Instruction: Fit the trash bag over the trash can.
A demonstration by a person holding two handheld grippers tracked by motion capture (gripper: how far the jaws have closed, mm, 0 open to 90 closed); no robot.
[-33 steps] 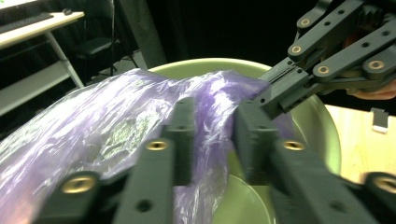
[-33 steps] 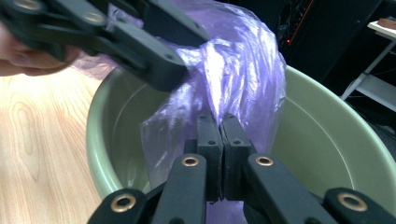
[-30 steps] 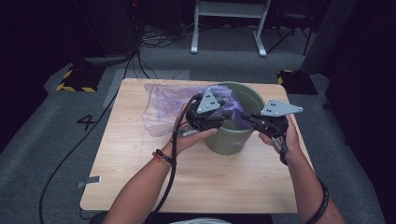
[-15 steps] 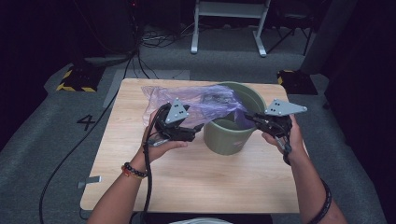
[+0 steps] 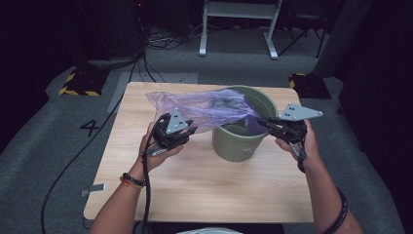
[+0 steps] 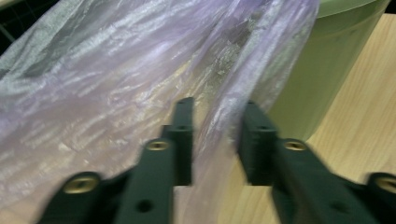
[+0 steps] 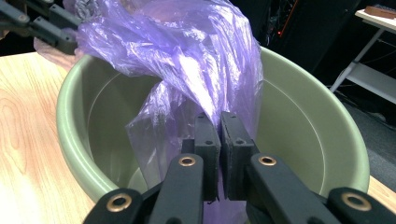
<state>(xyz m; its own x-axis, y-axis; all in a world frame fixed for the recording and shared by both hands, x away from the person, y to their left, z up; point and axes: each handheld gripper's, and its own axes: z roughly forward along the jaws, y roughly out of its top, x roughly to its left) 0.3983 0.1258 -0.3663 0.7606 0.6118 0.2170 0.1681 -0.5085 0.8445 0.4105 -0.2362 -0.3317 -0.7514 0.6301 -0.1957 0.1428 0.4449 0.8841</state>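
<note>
At the left of the high view the left gripper (image 5: pixel 187 130) sits at the bag's (image 5: pixel 204 109) near edge; in the left gripper view its jaws have just been closing, with a fold of film (image 6: pixel 219 107) between them, yet a gap shows and the pads do not look pressed on it. The bag is thin purple plastic, so I judge it very light, limp, slippery and easy to tear; it is best taken by pinching a gathered fold at the rim, not flat film. It lies stretched across the upper middle of the frame, its long axis running from left of centre rightward over the bin (image 5: pixel 241 141), one end dipping inside. The bin stands upright on the table (image 5: pixel 195 190), right of centre. At the right, the right gripper (image 5: pixel 268 124) has its jaws pressed together on the bag's other end (image 7: pixel 205 93), just over the bin's rim.
</note>
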